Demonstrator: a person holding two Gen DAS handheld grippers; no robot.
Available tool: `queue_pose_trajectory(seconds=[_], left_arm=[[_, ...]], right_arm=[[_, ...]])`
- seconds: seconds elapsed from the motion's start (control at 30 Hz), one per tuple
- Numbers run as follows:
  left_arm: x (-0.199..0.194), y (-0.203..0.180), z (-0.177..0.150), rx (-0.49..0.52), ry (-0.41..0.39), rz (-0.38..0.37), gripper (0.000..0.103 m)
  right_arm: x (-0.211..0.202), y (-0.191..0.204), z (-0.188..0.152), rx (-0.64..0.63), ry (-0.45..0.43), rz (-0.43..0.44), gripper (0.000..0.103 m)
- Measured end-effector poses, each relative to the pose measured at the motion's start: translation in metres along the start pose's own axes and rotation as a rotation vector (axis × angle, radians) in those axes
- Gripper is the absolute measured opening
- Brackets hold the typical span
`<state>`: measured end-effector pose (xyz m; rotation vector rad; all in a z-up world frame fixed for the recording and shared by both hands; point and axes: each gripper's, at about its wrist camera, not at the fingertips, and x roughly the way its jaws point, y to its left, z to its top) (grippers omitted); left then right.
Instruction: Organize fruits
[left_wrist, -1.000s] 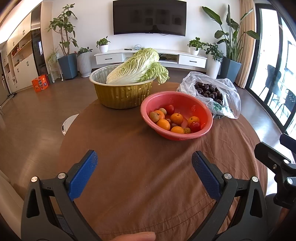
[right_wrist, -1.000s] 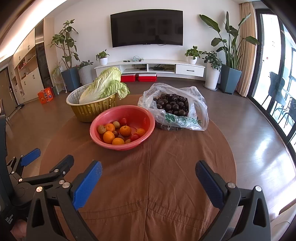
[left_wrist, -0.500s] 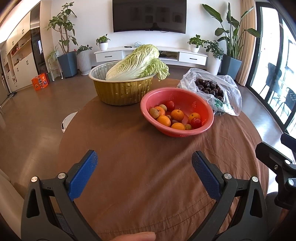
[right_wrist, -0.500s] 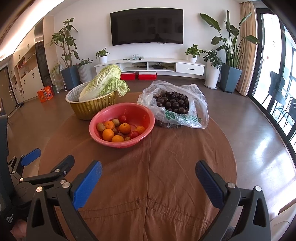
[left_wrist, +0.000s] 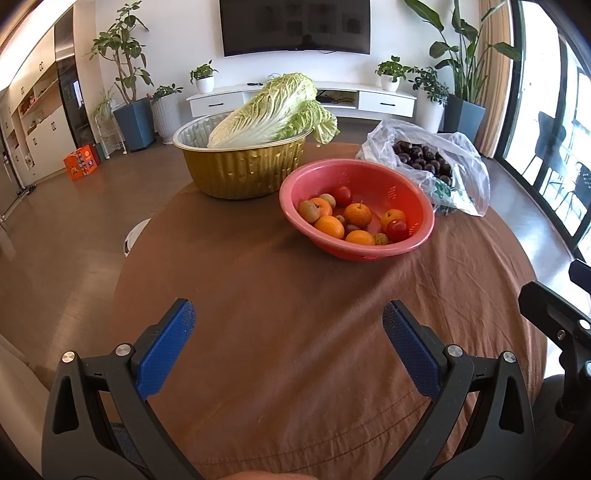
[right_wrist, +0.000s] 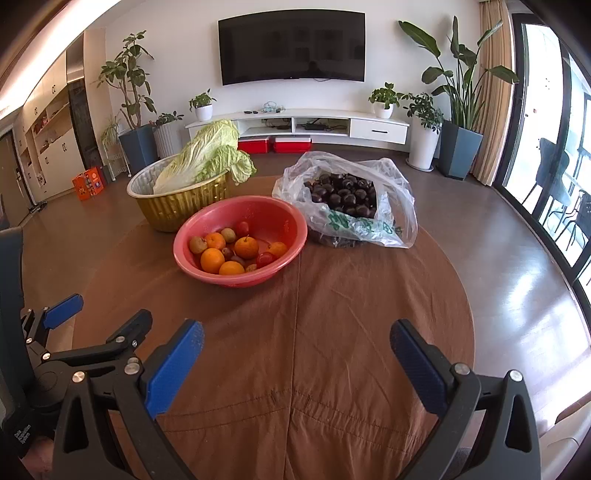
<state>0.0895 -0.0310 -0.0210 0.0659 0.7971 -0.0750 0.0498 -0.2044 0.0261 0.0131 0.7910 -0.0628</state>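
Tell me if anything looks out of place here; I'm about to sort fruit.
One oddity: a pale green napa cabbage, a vegetable, lies tilted in the gold foil basin, its leaves hanging over the rim. The red plastic bowl of mixed fruit sits upright; nothing has spilled.

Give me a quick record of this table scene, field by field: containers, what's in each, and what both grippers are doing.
surface: round table with brown cloth
red bowl: oranges, small red and brownish fruits
gold basin: a cabbage, leaves hanging over the rim
plastic bag: dark round fruits, open at top
layout: basin behind the bowl to its left, bag to its right
left gripper: open, empty, above the near cloth
right gripper: open, empty, short of the bowl
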Motion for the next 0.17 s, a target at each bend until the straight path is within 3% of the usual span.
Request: queue_pose_trajectory(seconds=[0.17], left_arm=[[0.0024, 0.0006, 0.0012, -0.008, -0.01, -0.024, 0.103]], right_arm=[[0.002, -0.0022, -0.0006, 0.002, 0.008, -0.003, 0.103]])
